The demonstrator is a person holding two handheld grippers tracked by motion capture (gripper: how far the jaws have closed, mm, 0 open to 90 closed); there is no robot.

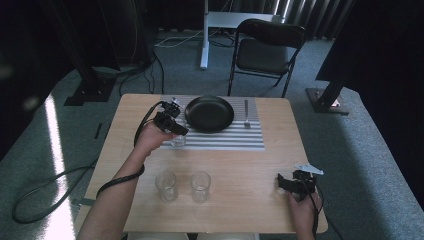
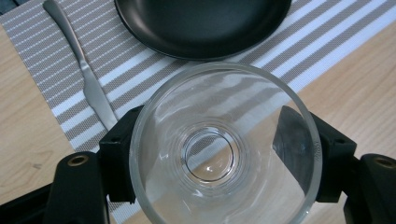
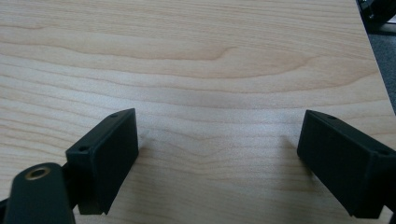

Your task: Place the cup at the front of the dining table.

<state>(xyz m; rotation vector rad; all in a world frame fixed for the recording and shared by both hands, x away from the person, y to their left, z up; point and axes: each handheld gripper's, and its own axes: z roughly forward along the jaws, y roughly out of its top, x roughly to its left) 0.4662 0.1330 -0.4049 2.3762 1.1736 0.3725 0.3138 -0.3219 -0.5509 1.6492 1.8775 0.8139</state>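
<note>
Glass [image 2: 224, 149] base cut off below

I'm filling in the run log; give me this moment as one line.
left claw: shut on glass, over placemat edge near black plate | right claw: open, empty, over table

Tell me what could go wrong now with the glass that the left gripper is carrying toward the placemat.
The left gripper clamps a smooth, clear glass by its sides; it might slip or tilt if the grip eases.

The black plate and the knife lie close ahead on the striped placemat, so the glass could knock either one on the way down.

Set half on the placemat's edge, the glass might stand unevenly and tip.
</note>
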